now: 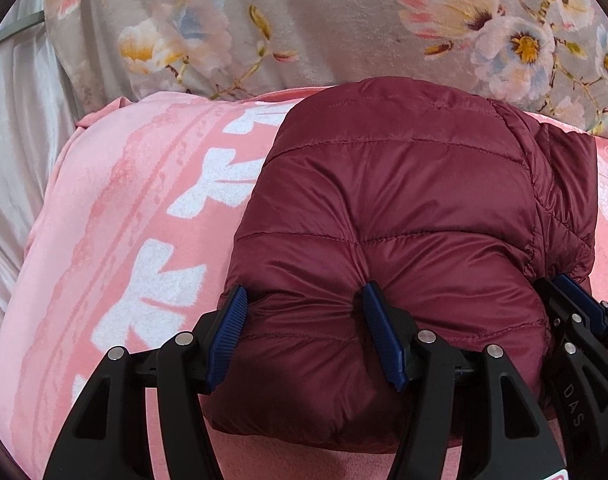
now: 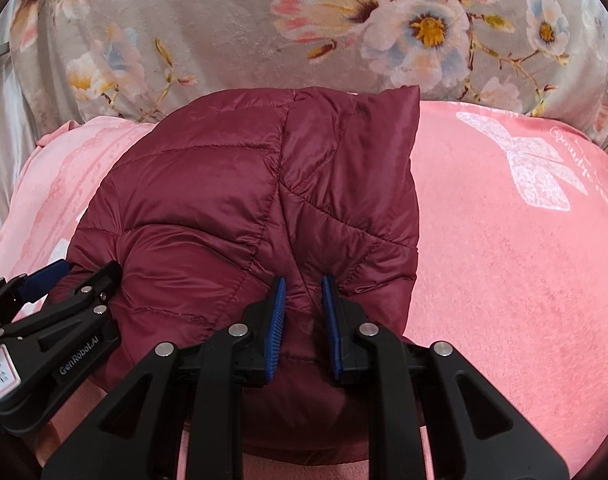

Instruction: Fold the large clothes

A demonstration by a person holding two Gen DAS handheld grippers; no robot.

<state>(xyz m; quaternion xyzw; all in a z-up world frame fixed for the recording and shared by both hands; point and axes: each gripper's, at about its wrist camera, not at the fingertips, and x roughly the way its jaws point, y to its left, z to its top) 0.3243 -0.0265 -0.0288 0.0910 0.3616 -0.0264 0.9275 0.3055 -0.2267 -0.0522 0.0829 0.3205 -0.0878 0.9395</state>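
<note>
Jaws wide apart on the left gripper, pressing into the near edge of the folded maroon puffer jacket; the right gripper has its jaws narrowed onto a pinch of that jacket (seemingly gripping it); the jacket lies on the pink blanket; judged best: press evenly, squeezing air out so the fold stays compact.
</note>
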